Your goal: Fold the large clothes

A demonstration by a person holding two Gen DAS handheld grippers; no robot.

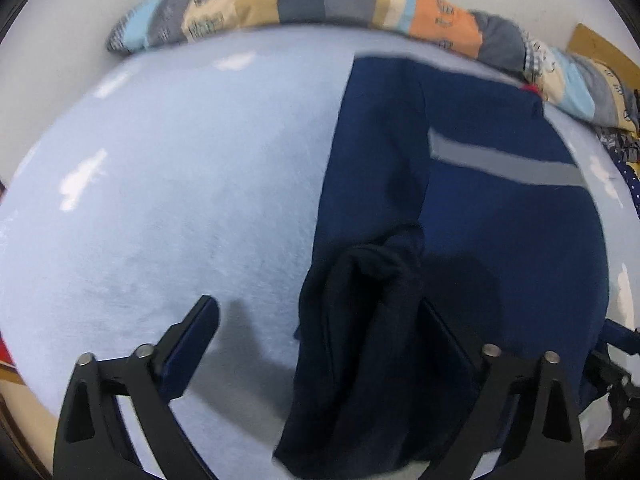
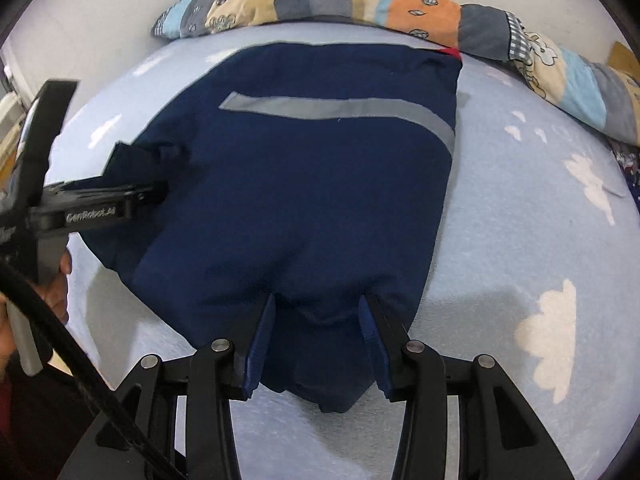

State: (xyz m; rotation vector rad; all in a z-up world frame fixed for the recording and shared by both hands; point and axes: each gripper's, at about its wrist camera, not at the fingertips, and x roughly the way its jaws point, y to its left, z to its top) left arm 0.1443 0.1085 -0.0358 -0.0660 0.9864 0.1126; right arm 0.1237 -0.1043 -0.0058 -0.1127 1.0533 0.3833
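The navy garment [image 2: 304, 200] lies spread on the pale blue cloud-print bed sheet [image 2: 520, 240], its grey reflective stripe [image 2: 340, 108] running across the upper part toward one o'clock, with a patchwork quilt roll [image 2: 360, 0] bunched along the far edge at twelve.

The right gripper [image 2: 320, 344] sits at six o'clock, half-spread, with the near hem bunched between its pads; the cloth looks gathered there, though I cannot tell whether the pads truly bite or merely straddle it.

The left gripper [image 1: 316, 328] stands spread wide. A dark fold of the garment hangs beside its right finger, seemingly draped rather than pinched. From the right wrist view that same tool comes in at nine o'clock, tip resting at the garment's side edge, a hand [image 2: 56, 292] behind it.

My guess is that the work sits between folds: one side flap looks already turned in, and the near hem is being gathered. The next move calls for a firm pinch on both near corners, then a level lift toward twelve o'clock, keeping the edges aligned so the stripe side lands square.
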